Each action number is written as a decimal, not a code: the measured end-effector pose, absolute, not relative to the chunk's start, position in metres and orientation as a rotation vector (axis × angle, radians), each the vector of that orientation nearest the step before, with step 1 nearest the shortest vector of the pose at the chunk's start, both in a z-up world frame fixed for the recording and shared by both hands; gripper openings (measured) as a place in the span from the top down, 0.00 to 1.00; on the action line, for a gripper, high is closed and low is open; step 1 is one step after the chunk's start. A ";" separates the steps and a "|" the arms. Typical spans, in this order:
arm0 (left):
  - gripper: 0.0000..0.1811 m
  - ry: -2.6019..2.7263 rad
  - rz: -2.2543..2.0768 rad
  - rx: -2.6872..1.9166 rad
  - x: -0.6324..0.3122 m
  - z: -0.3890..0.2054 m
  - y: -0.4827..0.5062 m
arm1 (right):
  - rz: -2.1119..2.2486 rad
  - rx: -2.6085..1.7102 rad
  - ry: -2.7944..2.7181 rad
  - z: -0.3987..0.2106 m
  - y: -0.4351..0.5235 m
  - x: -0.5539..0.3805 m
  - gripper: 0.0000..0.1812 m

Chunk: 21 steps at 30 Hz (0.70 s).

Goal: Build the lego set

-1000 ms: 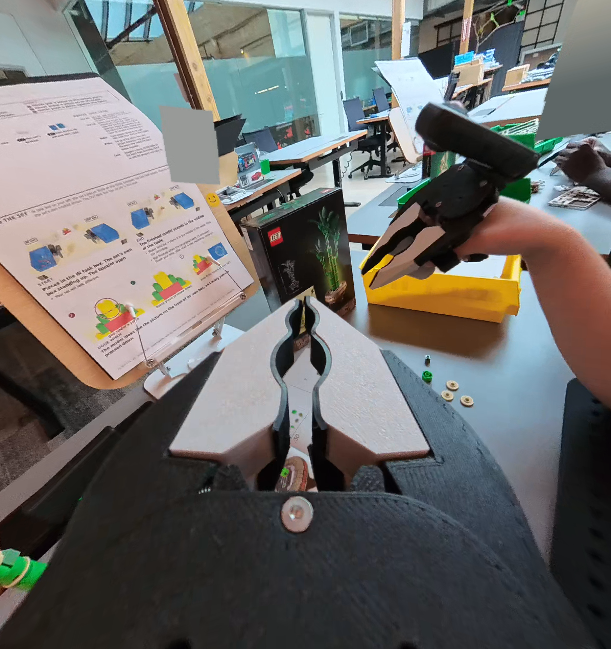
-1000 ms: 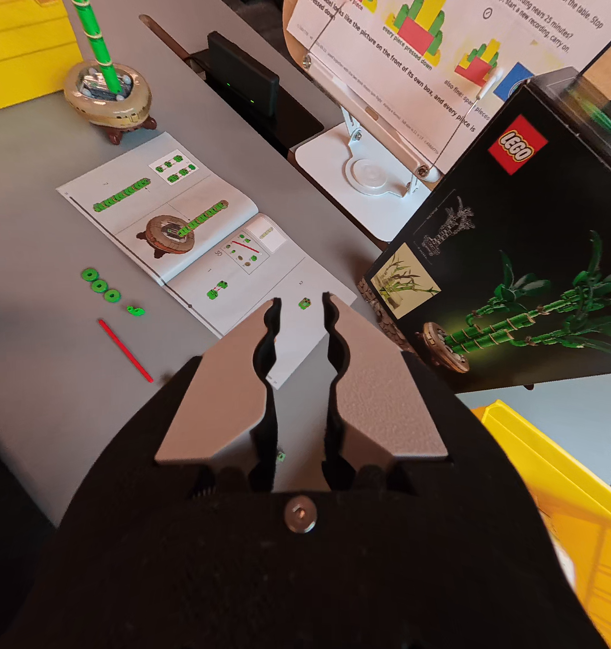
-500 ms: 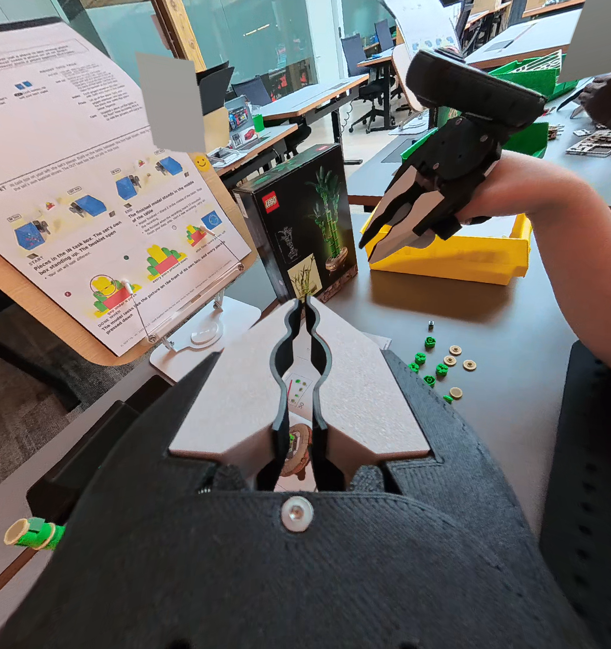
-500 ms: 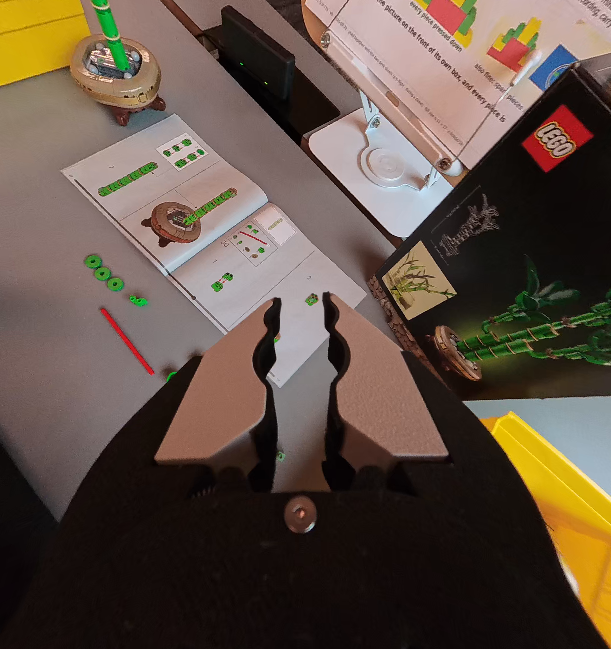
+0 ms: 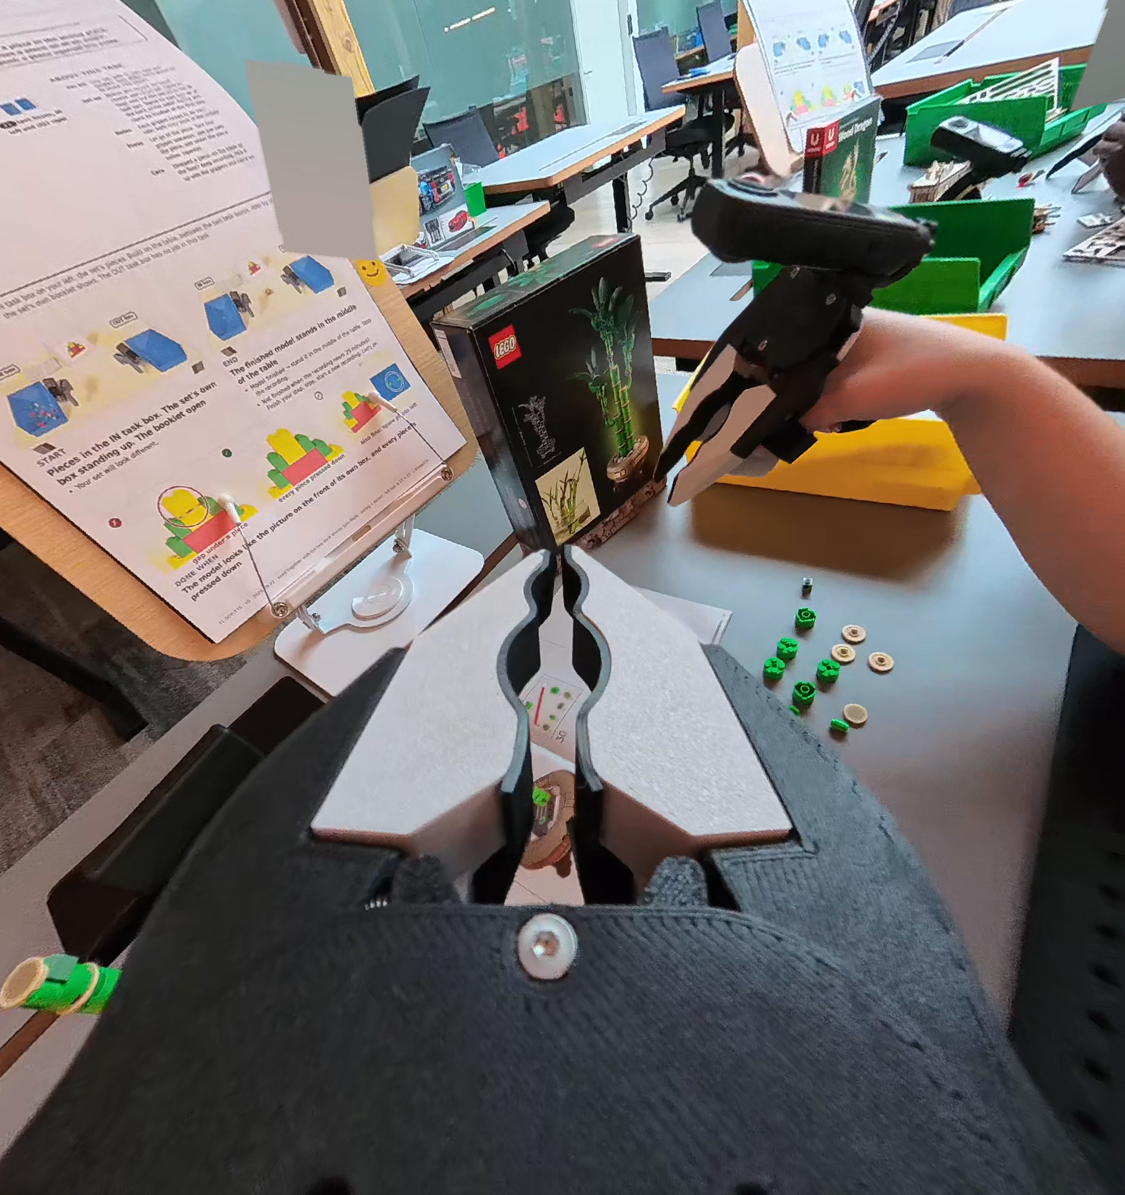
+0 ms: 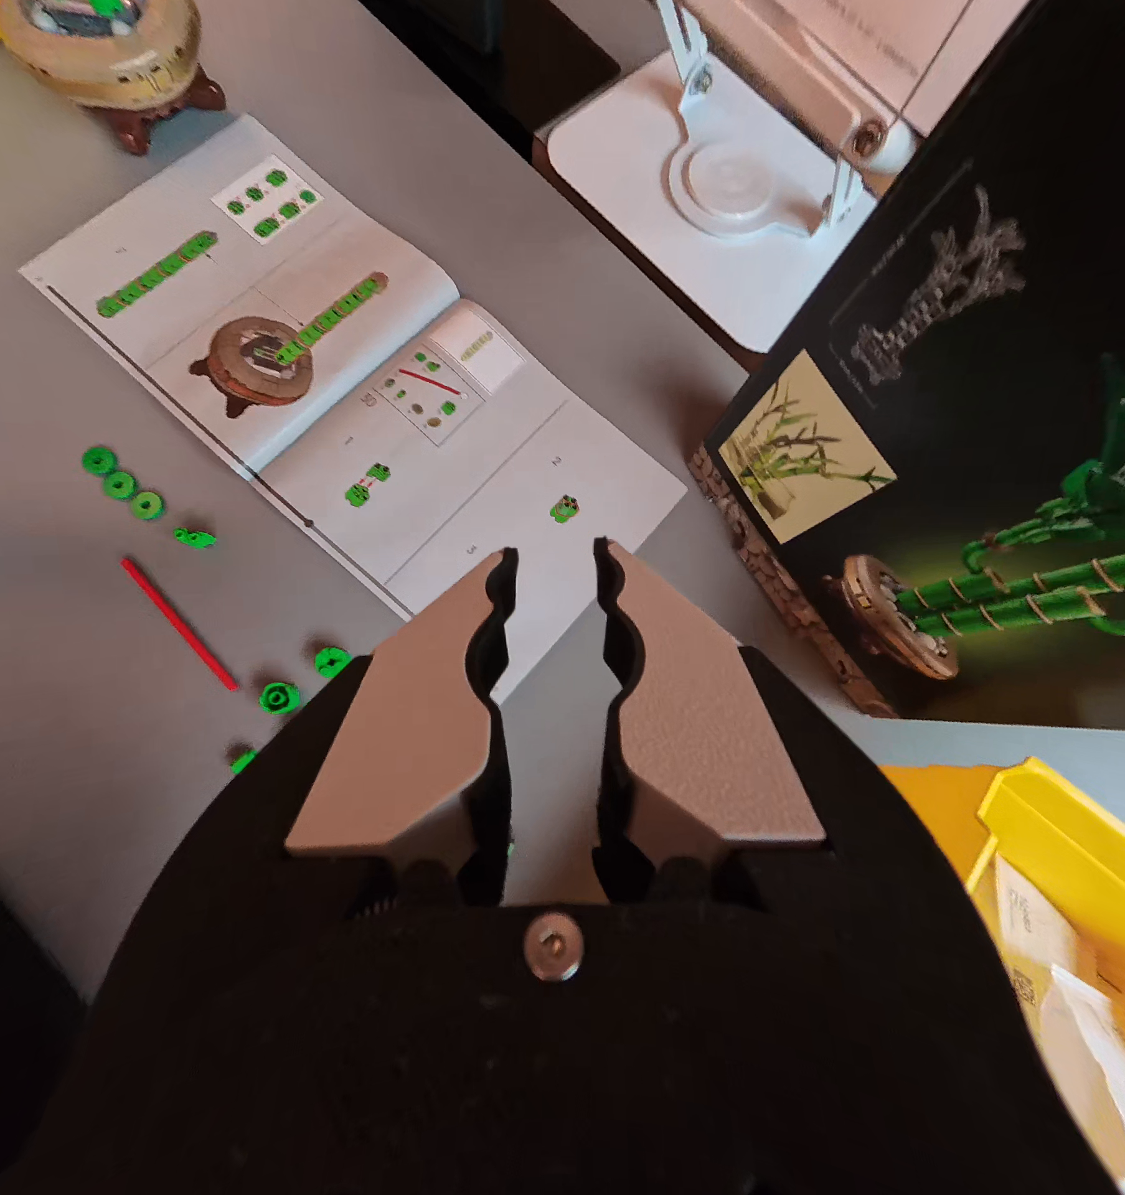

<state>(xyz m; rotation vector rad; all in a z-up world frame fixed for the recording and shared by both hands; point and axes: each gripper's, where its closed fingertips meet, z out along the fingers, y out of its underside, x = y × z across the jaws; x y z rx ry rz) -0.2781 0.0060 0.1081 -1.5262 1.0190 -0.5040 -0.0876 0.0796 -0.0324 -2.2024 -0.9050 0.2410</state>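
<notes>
My left gripper [image 5: 558,559] hangs over booklet [image 6: 327,336], jaws pressed together at tips, nothing between them. Right gripper [image 6: 554,549] spread, empty — tips above near corner of booklet, box [image 6: 973,362] just right of it. Pot [image 6: 103,61] with green stalk sits far left on table [image 6: 61,711]. Loose green rounds [image 6: 120,484] and red rod [image 6: 178,624] lie left of booklet; more green and tan bits [image 5: 825,666] near my right arm. Yellow bin [image 5: 870,465] behind — bags inside.
</notes>
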 end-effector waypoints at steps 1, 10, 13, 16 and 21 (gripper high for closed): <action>1.00 1.026 -0.493 -1.531 -0.278 0.106 0.008 | 0.238 -2.215 -0.905 -0.036 0.081 -0.086 0.86; 0.98 1.061 -0.424 -1.621 -0.276 0.080 0.027 | 0.215 -2.243 -1.039 -0.053 0.074 -0.100 0.86; 0.98 1.050 -0.423 -1.601 -0.276 0.085 0.026 | 0.184 -2.295 -1.083 -0.062 0.068 -0.094 0.86; 0.98 1.039 -0.435 -1.586 -0.279 0.091 0.022 | 0.160 -2.439 -1.084 -0.073 0.052 -0.078 0.92; 0.98 1.024 -0.513 -1.516 -0.282 0.111 0.006 | 0.307 -2.415 -0.914 -0.032 0.037 -0.080 0.95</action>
